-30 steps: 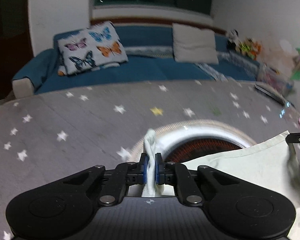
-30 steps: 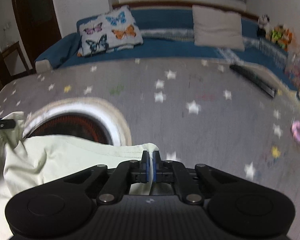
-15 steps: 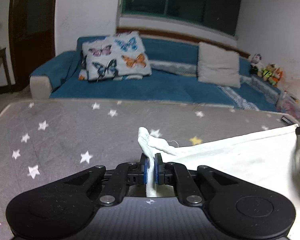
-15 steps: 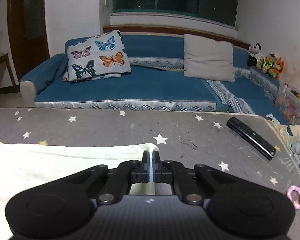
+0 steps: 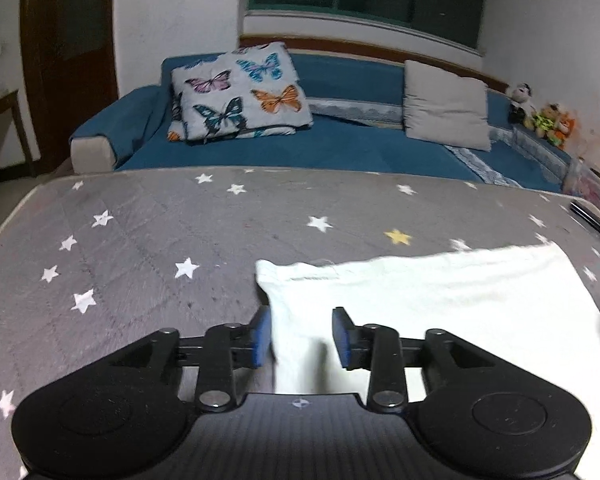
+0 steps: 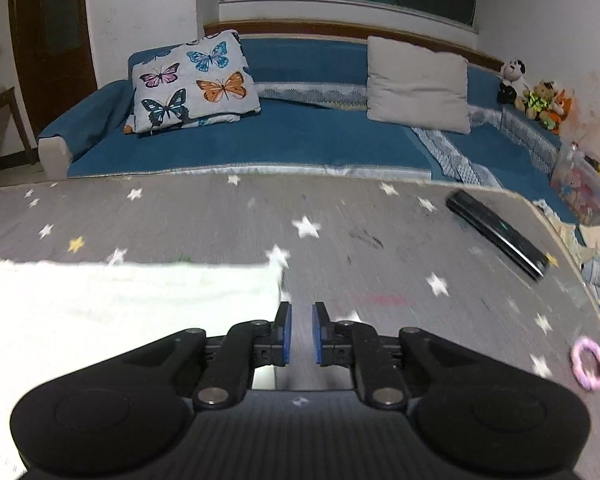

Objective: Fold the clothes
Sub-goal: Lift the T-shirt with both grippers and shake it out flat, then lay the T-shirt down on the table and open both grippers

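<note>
While both grippers, left and right, stand open and empty, the white garment lies flat on the starred table; more folds likely remain.

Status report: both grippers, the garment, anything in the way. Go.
Left gripper open, fingers astride the cloth corner. Right gripper open, empty beside the edge. Pale cream cotton garment flat on grey star-print cover. Black remote far right, clear of it.
</note>
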`<move>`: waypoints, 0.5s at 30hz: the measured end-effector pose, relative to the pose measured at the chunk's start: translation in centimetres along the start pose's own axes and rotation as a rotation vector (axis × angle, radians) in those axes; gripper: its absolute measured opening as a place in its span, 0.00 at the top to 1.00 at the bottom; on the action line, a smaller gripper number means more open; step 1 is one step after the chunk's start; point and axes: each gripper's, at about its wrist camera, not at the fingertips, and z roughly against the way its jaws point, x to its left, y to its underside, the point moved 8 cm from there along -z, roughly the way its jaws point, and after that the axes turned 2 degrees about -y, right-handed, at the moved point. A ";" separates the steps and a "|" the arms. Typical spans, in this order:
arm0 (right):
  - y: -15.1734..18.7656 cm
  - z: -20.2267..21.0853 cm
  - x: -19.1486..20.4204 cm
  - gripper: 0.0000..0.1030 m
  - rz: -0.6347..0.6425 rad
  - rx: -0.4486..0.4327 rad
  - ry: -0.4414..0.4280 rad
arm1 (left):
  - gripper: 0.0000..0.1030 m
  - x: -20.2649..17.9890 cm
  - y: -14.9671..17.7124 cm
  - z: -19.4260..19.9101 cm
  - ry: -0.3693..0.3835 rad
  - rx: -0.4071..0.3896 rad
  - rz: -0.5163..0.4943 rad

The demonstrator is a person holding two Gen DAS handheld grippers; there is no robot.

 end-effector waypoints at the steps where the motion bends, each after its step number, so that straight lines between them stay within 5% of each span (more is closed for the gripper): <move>1: 0.7 0.8 -0.5 0.88 -0.011 0.007 -0.007 | 0.55 -0.4 0.3 0.7 0.008 -0.003 -0.008; 6: 5.4 5.0 -3.1 0.74 -0.060 0.034 -0.038 | 0.48 -2.1 2.7 4.1 0.048 0.002 -0.030; 15: 13.1 9.3 -6.4 0.74 -0.120 0.086 -0.031 | 0.44 -5.2 8.3 9.3 0.105 0.026 -0.059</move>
